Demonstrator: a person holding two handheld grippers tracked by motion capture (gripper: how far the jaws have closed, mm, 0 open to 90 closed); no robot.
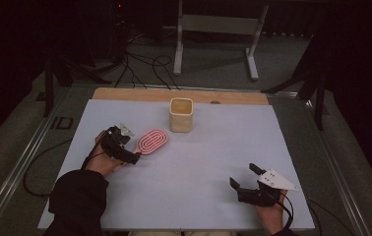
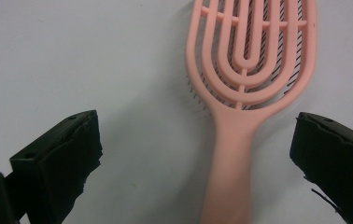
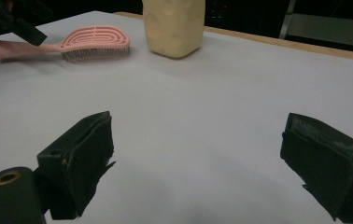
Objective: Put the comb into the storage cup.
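A pink hairbrush [image 1: 153,140] lies bristles-down on the white table cover, left of centre, its handle pointing toward my left gripper [image 1: 130,145]. In the left gripper view the brush handle [image 2: 228,163] runs up between the two wide-apart jaws without touching either, and my left gripper [image 2: 198,128] is open. A cream cup [image 1: 181,114] stands upright just behind and right of the brush. My right gripper [image 1: 244,176] rests open near the front right of the table with nothing between its fingers [image 3: 79,158]. From there the hairbrush [image 3: 86,44] and cup [image 3: 173,25] show far off.
The white cover [image 1: 199,157] spans most of the table, with a bare wooden strip [image 1: 139,94] along the far edge. Beyond it are floor cables [image 1: 144,69] and a white metal stand [image 1: 218,24]. A dark sleeve [image 1: 78,201] comes in at the lower left.
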